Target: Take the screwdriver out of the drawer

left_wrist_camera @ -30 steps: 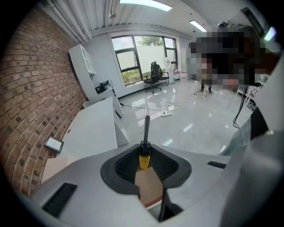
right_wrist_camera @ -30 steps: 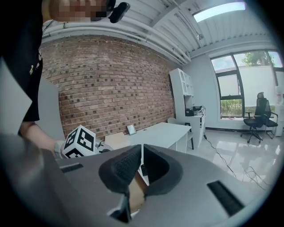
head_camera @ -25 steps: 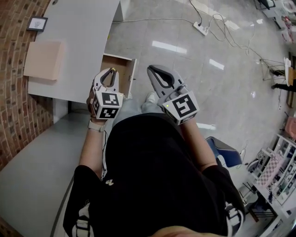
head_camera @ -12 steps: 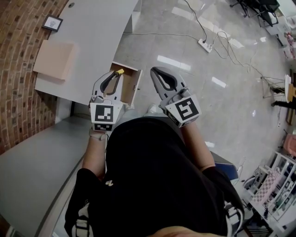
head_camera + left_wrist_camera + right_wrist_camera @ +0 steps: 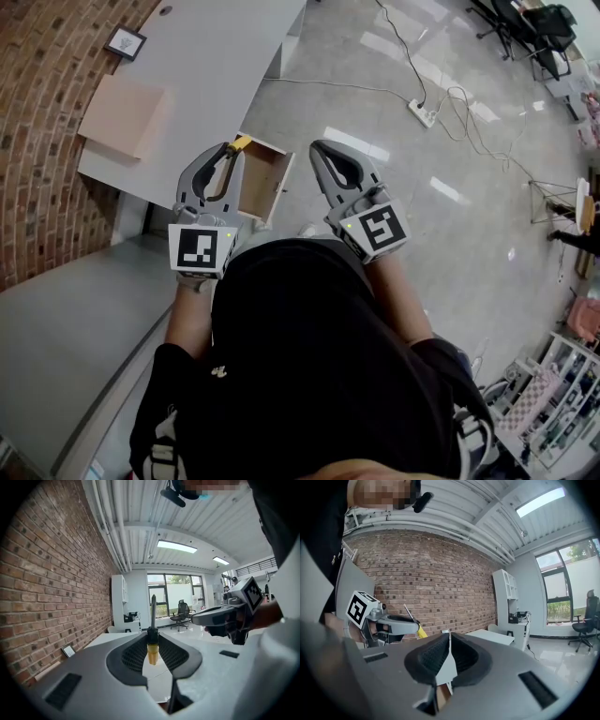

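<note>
Red brick wall [image 5: 42, 141] and glossy grey floor [image 5: 422, 131] frame a pale grey surface [image 5: 211, 66] that carries a flat tan cardboard box [image 5: 122, 114]. Under its near edge an open wooden drawer [image 5: 265, 178] juts out.

The grey left tool [image 5: 228, 150] is clenched on the slim yellow-handled screwdriver [image 5: 152, 651], pinching it where the black collar meets the handle. The steel shaft stands upright above the pads and the yellow end hangs below. In the head view the screwdriver sits at the tool's tip, over the drawer's far corner, so it looks already lifted out.

The hold is narrow and on a round part, so the screwdriver could swivel. Best to keep the squeeze steady, avoid quick wrist rolls, and carry it well clear of the drawer front before any set-down.

The grey right tool [image 5: 449, 641] has its jaws pressed together on nothing, and it hangs beside the left one, apart from the drawer.
</note>
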### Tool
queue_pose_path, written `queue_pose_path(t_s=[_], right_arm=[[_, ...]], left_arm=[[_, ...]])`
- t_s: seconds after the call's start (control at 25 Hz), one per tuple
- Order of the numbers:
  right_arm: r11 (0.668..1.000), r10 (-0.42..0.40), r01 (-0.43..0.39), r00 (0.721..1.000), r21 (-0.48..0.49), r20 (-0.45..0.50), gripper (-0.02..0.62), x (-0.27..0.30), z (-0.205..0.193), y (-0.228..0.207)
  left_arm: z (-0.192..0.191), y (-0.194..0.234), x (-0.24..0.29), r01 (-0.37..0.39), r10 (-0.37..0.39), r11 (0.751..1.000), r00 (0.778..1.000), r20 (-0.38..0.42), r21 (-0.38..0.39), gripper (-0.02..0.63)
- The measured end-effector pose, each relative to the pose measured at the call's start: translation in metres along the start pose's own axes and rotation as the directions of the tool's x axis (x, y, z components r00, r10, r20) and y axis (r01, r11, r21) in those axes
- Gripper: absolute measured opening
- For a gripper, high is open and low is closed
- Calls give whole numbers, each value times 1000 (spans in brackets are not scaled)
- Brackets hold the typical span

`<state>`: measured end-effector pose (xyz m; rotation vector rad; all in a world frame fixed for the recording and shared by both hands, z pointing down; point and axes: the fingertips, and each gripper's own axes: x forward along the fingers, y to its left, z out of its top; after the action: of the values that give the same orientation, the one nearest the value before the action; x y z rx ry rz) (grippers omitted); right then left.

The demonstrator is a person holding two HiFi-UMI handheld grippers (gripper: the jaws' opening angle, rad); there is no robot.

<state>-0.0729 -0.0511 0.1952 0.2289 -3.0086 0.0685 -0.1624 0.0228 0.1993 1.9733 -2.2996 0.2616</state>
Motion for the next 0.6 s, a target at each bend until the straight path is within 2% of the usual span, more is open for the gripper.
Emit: queue_pose_path(t_s=[0.24,0.6], right_arm=[[1000,22,-22,1000,-3,1,12,6,4,0],[999,39,-39,999,-1,-12,12,14,4,-4]], left_arm=[[9,6,-3,-2,2,1000,999,34,-1,80],[10,12,1,-14,15,1000,999,36,-19,80]])
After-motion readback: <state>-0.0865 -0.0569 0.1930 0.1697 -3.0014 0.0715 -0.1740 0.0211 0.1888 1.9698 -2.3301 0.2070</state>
